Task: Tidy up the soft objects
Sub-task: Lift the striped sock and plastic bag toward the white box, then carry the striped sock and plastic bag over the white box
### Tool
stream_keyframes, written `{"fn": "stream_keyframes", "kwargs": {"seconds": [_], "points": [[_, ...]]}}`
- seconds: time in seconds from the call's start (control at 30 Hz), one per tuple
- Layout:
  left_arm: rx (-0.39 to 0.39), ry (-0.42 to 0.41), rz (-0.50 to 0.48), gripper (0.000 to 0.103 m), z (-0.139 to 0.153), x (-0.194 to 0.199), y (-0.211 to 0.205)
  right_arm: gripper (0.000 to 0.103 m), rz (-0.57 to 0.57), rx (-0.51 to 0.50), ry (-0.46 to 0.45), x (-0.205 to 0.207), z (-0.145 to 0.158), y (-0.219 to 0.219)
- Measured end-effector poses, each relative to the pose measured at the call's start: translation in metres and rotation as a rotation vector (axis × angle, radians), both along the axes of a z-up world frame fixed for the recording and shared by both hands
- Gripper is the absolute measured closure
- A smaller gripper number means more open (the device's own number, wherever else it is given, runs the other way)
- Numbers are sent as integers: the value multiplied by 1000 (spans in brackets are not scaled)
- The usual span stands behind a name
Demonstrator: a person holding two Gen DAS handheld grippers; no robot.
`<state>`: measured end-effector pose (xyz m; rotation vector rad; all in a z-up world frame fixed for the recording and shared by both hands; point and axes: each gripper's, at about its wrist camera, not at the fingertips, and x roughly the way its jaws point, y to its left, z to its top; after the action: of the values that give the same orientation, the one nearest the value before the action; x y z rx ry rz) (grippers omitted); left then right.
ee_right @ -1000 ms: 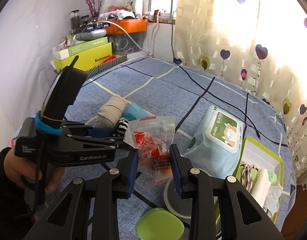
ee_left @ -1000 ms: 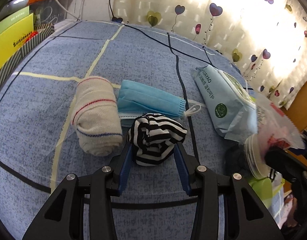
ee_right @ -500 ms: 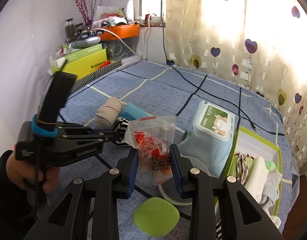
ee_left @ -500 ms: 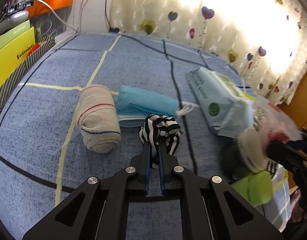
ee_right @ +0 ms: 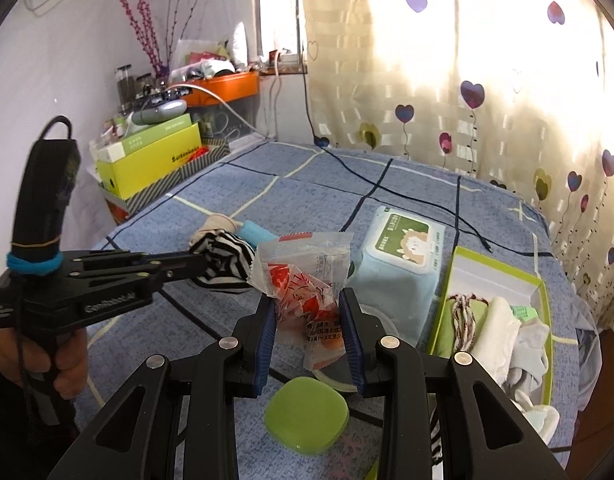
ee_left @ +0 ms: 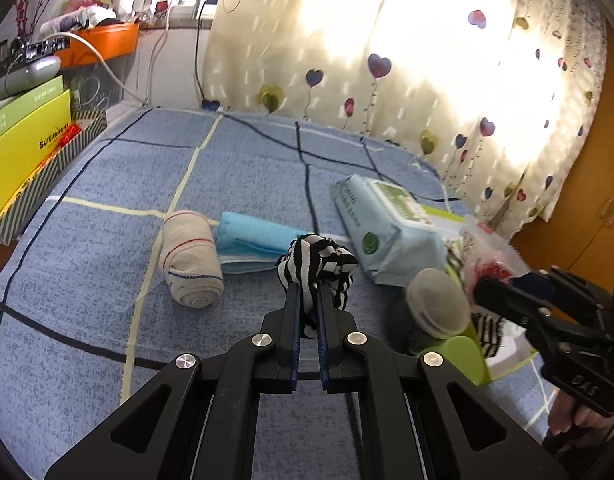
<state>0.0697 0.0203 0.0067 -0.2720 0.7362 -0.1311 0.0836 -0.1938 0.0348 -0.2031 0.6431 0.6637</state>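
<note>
My left gripper (ee_left: 305,294) is shut on a black-and-white striped sock (ee_left: 317,266), lifted above the blue checked bedspread (ee_left: 107,280); the sock (ee_right: 223,254) also shows in the right wrist view, at the tip of that gripper. A rolled beige sock (ee_left: 191,258) and a blue face mask (ee_left: 251,240) lie just behind it. My right gripper (ee_right: 309,312) is shut on a clear bag of red-printed packets (ee_right: 307,280), held in the air. A green-rimmed box (ee_right: 537,280) at the right holds several socks and cloths.
A pale blue wet-wipes pack (ee_right: 401,256) lies between the socks and the box. A round jar (ee_left: 439,306) and a green lid (ee_right: 307,414) sit near the front. Yellow boxes (ee_left: 19,148) stand at the left edge. A black cable (ee_right: 407,196) crosses the bedspread. Curtains hang behind.
The left jaws closed on the striped sock and lifted it off the bedspread. The right gripper drifted a little with its bag still held.
</note>
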Motion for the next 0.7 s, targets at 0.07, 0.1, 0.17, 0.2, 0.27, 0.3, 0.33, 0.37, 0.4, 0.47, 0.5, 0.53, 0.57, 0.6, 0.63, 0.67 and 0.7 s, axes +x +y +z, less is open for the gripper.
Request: {"fn": "stream_keyframes", "kwargs": {"seconds": [0.07, 0.1, 0.17, 0.2, 0.27, 0.3, 0.33, 0.37, 0.4, 0.47, 0.5, 0.53, 0.57, 0.6, 0.63, 0.67, 0.7], "points": [[1, -13, -10, 96, 5, -4, -4, 73, -8, 7, -2, -3, 1, -3], [3, -20, -17, 96, 7, -7, -6, 73, -14, 12, -1, -4, 1, -6], [1, -34, -30, 96, 12, -11, -11, 73, -28, 22, -1, -8, 1, -10], [2, -43, -36, 96, 14, -14, -13, 73, -35, 27, -2, -9, 1, -13], [4, -58, -49, 96, 19, -18, -18, 73, -46, 35, -6, -13, 2, -19], [5, -68, -57, 96, 22, -21, -21, 73, -51, 40, -10, -15, 3, -22], [6, -75, -63, 96, 25, -23, -23, 73, -55, 44, -11, -16, 4, -25], [8, -82, -70, 96, 27, -24, -26, 73, -61, 49, -14, -18, 4, -28], [8, -90, -77, 96, 30, -26, -29, 73, -67, 54, -17, -20, 5, -32], [11, -104, -91, 96, 34, -29, -35, 73, -75, 56, -18, -22, 5, -37], [14, -110, -99, 96, 36, -31, -38, 73, -84, 58, -18, -23, 5, -41], [15, -114, -107, 96, 37, -32, -42, 73, -89, 62, -16, -23, 5, -44], [16, -116, -117, 96, 38, -32, -44, 73, -95, 65, -15, -24, 4, -48], [16, -119, -126, 96, 39, -33, -48, 73, -102, 67, -15, -25, 4, -51], [19, -122, -135, 96, 40, -34, -51, 73, -108, 70, -15, -26, 4, -55], [22, -124, -140, 96, 41, -34, -54, 73, -115, 73, -14, -27, 3, -59], [23, -126, -147, 96, 42, -35, -58, 73, -121, 75, -14, -28, 3, -62]]}}
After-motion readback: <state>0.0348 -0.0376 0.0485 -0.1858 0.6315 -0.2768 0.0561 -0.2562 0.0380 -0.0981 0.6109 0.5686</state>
